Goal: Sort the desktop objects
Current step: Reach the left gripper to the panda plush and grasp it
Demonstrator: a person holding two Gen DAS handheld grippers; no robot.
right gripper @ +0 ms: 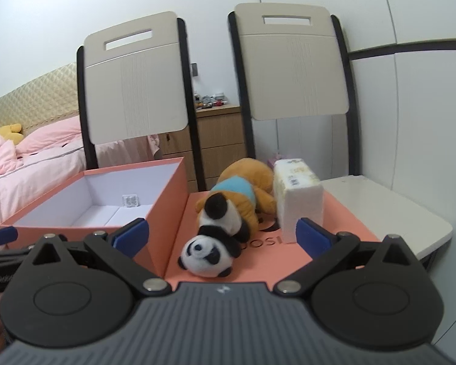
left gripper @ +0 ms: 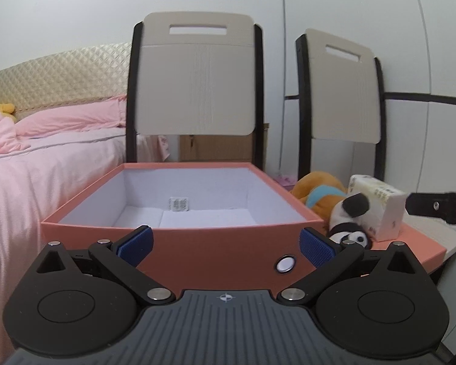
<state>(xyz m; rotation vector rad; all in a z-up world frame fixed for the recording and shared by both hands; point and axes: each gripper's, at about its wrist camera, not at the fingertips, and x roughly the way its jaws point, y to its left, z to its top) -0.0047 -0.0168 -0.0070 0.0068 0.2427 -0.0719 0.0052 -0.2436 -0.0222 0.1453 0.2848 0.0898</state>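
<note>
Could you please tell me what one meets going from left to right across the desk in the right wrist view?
Open pink box → panda plush → tissue pack → bare white desk surface.

The open box (right gripper: 167, 200) sits left of the lid (right gripper: 343, 228) (bearing two plush toys (right gripper: 228, 213), tissue pack (right gripper: 298, 200)), chairs (right gripper: 136, 85) behind.

Open rectangular salmon-pink cardboard box (right gripper: 167, 200) with white lining, standing upright, holding one small white blister pack (right gripper: 130, 200) propped against its far inner wall. Just beside it, a flat salmon-pink lid (right gripper: 343, 213) carries a black-and-white plush panda (right gripper: 211, 251) lying on its side, touching an orange plush toy in a blue shirt (right gripper: 246, 188) behind it. White rectangular tissue pack (right gripper: 298, 200) stands on edge, touching the orange toy.
</note>
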